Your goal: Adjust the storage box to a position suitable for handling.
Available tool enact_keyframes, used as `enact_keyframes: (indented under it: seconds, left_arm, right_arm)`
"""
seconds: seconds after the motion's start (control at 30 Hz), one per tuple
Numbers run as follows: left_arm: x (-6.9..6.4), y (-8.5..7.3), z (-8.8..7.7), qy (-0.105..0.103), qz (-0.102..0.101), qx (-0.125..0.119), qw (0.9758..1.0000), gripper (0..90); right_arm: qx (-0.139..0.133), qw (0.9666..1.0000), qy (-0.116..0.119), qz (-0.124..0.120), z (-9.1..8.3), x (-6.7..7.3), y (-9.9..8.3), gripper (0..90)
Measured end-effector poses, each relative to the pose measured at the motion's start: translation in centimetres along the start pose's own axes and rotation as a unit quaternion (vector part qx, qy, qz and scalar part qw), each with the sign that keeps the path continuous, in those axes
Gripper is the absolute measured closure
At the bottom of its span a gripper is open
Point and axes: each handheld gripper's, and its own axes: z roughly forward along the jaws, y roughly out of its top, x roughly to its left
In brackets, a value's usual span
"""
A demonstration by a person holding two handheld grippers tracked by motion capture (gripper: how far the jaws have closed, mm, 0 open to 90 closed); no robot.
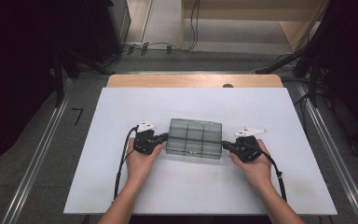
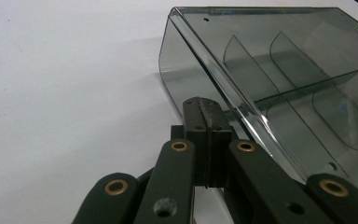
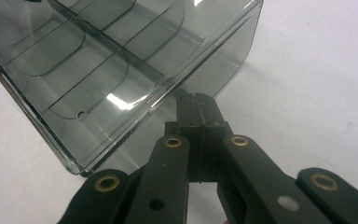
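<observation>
White table sheet [image 1: 121,186] under everything. Smoky clear divided organizer box [image 1: 194,138] sits on it, squarely between the two grippers — lid closed, dividers visible inside. Left gripper [image 1: 164,136] has jaws pressed fully together, nothing clamped, tips up against the box's left end wall under the rim. Right gripper [image 1: 224,145] likewise fully closed and empty — tips meeting the box's right end.
</observation>
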Motion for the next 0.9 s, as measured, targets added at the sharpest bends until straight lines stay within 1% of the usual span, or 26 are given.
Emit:
enact_keyframes:
  seconds: [0.13, 0.3, 0.43, 0.53, 0.63, 0.73, 0.8, 0.9]
  left_arm:
    - [0.2, -0.2, -0.2, -0.003, -0.003, -0.002, 1.0000, 90.0]
    - [0.6, -0.2, -0.5, -0.011, -0.001, 0.002, 0.9999, 90.0]
    - [0.7, -0.2, -0.6, -0.014, 0.003, 0.006, 0.9999, 90.0]
    - [0.9, -0.3, -0.8, -0.021, 0.007, 0.010, 0.9997, 90.0]
    - [0.9, -0.3, -0.9, -0.024, 0.007, 0.010, 0.9996, 90.0]
    - [1.1, -0.4, -1.0, -0.029, 0.005, 0.011, 0.9995, 90.0]
    - [1.1, -0.4, -1.1, -0.030, 0.008, 0.014, 0.9994, 90.0]
    - [1.1, -0.7, -1.3, -0.032, 0.007, 0.013, 0.9994, 90.0]
  right_arm:
    - [-0.001, 1.0000, 0.003, 0.000, -0.1, 0.5, -0.3, 89.1]
    - [-0.002, 1.0000, 0.008, -0.002, -0.4, 1.5, -0.9, 89.1]
    - [-0.004, 1.0000, 0.007, -0.001, -0.6, 2.0, -1.2, 89.0]
    - [-0.005, 0.9999, 0.009, 0.000, -0.7, 2.2, -1.5, 89.1]
    - [-0.007, 0.9999, 0.013, 0.005, -0.7, 2.4, -1.7, 89.1]
    - [-0.003, 0.9999, 0.015, 0.003, -0.7, 2.9, -2.2, 89.1]
    - [-0.004, 0.9999, 0.014, 0.004, -0.7, 2.9, -2.2, 89.1]
    - [-0.008, 0.9999, 0.010, 0.005, -0.8, 3.2, -2.5, 89.1]
